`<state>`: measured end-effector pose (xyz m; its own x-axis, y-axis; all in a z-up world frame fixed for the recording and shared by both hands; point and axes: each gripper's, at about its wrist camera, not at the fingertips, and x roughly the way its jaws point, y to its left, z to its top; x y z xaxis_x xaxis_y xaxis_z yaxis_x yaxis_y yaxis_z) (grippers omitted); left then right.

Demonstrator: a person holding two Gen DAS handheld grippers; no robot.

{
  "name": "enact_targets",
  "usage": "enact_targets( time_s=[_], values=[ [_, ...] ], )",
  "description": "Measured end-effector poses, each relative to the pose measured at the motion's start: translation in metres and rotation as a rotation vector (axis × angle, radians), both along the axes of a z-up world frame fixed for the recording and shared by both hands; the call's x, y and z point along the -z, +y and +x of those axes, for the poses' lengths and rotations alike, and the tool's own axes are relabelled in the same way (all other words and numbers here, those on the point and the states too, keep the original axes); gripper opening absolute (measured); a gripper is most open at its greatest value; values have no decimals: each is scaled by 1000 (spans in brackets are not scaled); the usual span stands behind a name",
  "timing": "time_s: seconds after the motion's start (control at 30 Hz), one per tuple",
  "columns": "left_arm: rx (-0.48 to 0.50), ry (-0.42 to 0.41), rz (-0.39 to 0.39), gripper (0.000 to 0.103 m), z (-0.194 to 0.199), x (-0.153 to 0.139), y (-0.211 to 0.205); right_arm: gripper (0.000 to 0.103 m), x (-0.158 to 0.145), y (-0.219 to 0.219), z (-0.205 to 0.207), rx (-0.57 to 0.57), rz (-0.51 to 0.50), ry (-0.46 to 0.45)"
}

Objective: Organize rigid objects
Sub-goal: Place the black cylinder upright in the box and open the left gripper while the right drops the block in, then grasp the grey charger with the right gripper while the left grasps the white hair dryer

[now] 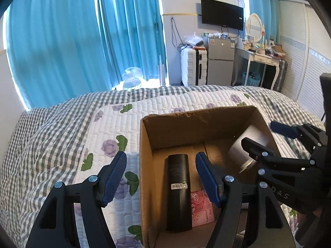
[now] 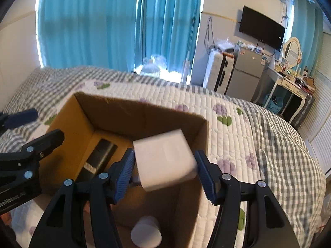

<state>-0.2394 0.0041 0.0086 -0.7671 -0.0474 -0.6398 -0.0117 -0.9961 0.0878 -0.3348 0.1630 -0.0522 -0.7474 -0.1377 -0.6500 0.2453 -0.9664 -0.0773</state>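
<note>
An open cardboard box stands on the bed. A black cylinder lies inside it beside a pink card. My left gripper is open and empty, straddling the box's left wall above the cylinder. My right gripper is open over the box; a white box-like object sits between its fingers, blurred, with a gap at the right pad. A white cylinder lies at the box's near end.
The bed carries a quilt with purple flowers and grey check borders. Behind are blue curtains, a white suitcase, a small fridge, a wall TV and a dressing table.
</note>
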Motion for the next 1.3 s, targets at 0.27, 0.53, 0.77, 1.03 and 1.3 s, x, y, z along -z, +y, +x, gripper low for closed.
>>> enact_targets(
  time_s=[0.27,0.53,0.77,1.03,1.3],
  values=[
    [7,60,1,93,34,-27,-6,78,-37,12,33,44,16,52],
    [29,96,26,102,97,-56,-5,87,-80,24,106,69,23,62],
    [29,58,44,103,137,-40,-5,103,-68,22,172,65,45,77],
    [-35,-30,53,103,143,26,-16,103,11,21,173,99,26,-76],
    [-91,-153,7,103,132,87,-30,103,83,-7,161,14,40,-229]
  ],
)
